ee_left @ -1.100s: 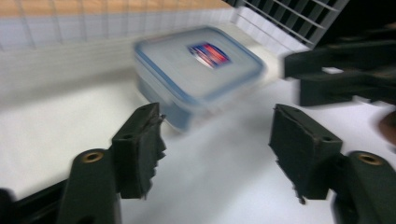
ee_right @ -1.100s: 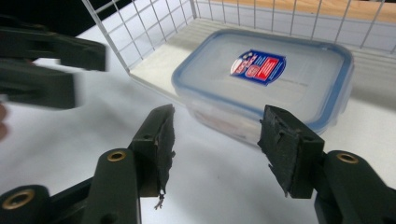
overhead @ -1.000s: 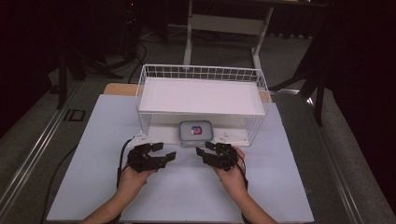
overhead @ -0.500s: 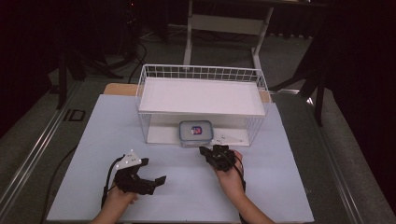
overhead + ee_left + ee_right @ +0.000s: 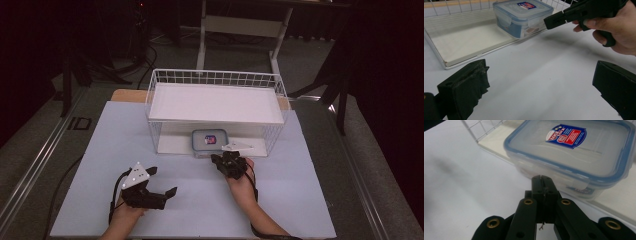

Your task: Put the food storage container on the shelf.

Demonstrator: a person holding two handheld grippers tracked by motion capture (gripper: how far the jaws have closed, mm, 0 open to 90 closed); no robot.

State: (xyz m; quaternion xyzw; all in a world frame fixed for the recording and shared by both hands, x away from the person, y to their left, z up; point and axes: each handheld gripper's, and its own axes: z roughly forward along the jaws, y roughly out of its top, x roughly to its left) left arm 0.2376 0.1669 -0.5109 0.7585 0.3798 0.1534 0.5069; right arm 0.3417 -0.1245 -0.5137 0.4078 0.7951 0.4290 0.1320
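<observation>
Risk noted: my right gripper [image 5: 541, 178], jaws pressed together and empty, could shove the lidded container [image 5: 576, 155] deeper under the wire rack [image 5: 215, 80] while my left gripper [image 5: 162, 192] waits wide open

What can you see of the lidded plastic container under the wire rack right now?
The container is a squarish clear plastic box with a blue-rimmed snap lid, latch flaps down, and a red-and-blue label on top. It sits upright and closed at the front edge of the white shelf board under the wire rack. The right gripper, jaws shut, points at its near side; contact cannot be told.
</observation>
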